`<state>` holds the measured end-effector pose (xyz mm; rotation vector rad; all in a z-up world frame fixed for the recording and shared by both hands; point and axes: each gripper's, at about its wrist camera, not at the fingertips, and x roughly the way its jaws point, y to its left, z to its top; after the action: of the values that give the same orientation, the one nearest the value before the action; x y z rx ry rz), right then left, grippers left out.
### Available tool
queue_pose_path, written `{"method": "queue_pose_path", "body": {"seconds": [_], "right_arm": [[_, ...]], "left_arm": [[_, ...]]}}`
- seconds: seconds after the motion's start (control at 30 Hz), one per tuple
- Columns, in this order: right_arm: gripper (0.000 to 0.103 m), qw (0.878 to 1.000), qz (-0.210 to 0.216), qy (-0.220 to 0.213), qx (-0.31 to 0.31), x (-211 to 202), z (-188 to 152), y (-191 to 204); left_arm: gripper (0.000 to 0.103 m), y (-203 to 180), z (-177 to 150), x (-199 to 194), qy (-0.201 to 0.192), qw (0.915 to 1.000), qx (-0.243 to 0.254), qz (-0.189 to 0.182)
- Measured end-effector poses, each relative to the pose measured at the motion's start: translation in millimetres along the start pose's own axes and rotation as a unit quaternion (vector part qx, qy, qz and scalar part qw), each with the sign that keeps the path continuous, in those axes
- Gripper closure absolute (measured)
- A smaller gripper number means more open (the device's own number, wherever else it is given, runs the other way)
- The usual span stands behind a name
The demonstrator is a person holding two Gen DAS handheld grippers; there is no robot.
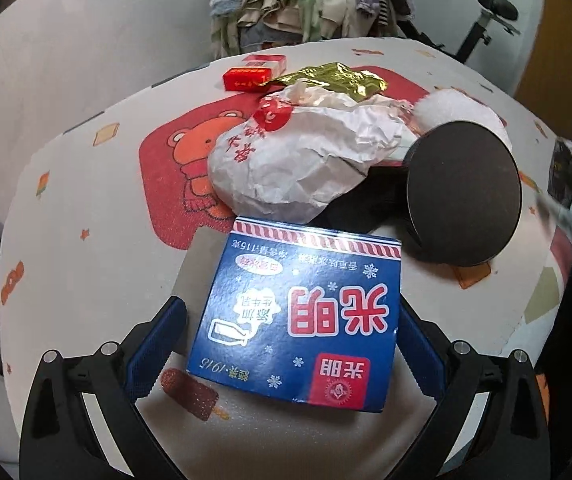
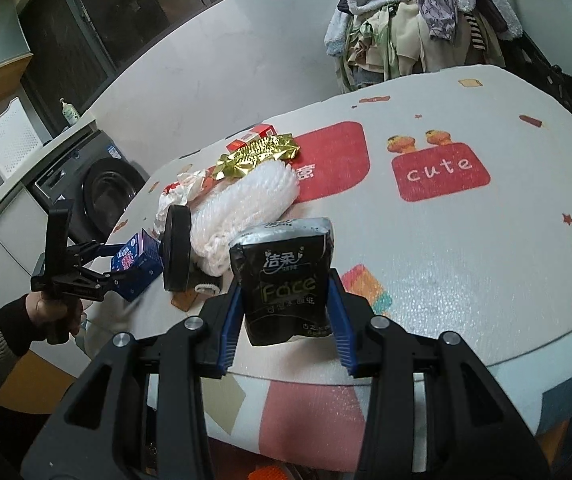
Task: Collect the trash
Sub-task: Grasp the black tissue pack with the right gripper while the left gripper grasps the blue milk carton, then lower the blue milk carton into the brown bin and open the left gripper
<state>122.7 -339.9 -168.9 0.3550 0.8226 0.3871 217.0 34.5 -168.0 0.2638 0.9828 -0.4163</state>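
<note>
Left gripper (image 1: 293, 316) is clamped on a blue milk carton (image 1: 297, 312), held over the near edge of the cartoon-print table (image 1: 86, 184). Right gripper (image 2: 286, 320) has its jaws closed on a black tissue pack (image 2: 284, 280), up off the tabletop. More trash sits ahead on the table: a crumpled white paper wrapper (image 1: 305, 152), gold foil (image 1: 337, 80), a red cigarette box (image 1: 254, 74) and white foam netting (image 2: 246, 208) beside a black round disc (image 1: 463, 196).

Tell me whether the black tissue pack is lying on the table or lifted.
Lifted: the black tissue pack hangs upright, clamped in the right gripper, clear of the table.
</note>
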Motion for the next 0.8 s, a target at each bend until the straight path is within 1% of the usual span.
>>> {"method": "queue_pose_path", "body": {"seconds": [0.03, 0.2, 0.33, 0.53, 0.67, 0.8], "right_arm": [[0.061, 1.0, -0.002, 0.001, 0.001, 0, -1, 0], [0.061, 1.0, -0.016, 0.005, -0.011, -2, -9, 9], [0.061, 1.0, -0.012, 0.008, -0.026, -6, -14, 21], [0.061, 0.999, 0.002, 0.016, -0.047, -12, -25, 45], [0.061, 0.998, 0.01, 0.016, -0.06, -19, -33, 62], [0.061, 0.997, 0.011, 0.015, -0.071, -29, -41, 74]], "left_arm": [[0.018, -1, -1, -2, -0.005, 1.0, -0.002, -0.005], [0.018, -10, -8, -18, -0.02, 0.9998, 0.005, -0.001], [0.018, -20, -17, -40, -0.04, 0.9992, 0.001, -0.008], [0.018, -49, -37, -78, -0.064, 0.9973, 0.018, -0.03], [0.018, -76, -56, -102, -0.079, 0.9952, 0.02, -0.055], [0.018, -106, -76, -113, -0.083, 0.9931, 0.03, -0.077]]}}
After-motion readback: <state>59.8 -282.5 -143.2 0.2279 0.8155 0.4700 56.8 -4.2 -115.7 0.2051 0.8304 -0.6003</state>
